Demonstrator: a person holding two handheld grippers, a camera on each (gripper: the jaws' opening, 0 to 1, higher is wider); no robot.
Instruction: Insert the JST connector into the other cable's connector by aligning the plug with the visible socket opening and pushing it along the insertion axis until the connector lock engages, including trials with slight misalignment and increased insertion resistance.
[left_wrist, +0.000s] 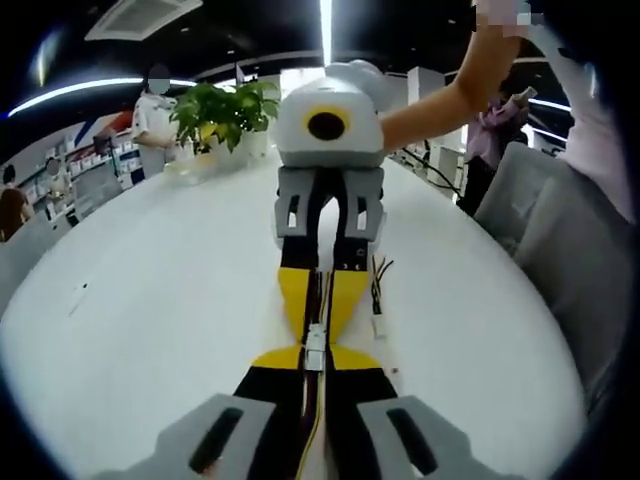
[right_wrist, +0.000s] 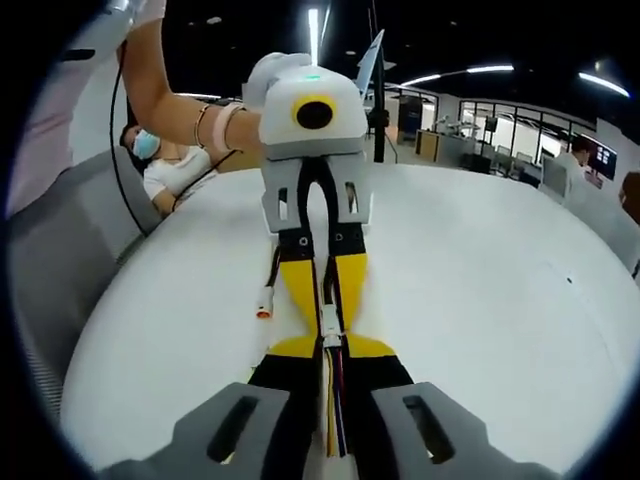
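My left gripper rises from the bottom of the left gripper view, its yellow-tipped jaws shut on a cable whose wires run back between them. A white JST connector sits at its tips. Facing it tip to tip, my right gripper comes down from above, also shut. In the right gripper view, my right gripper holds a cable with yellow, red and black wires, and the white connector meets the left gripper. I cannot tell whether the two halves are locked together.
A spare cable with a small connector lies on the white table beside the grippers. A potted plant stands at the far edge. Grey chairs border the table. A person's arm holds the right gripper.
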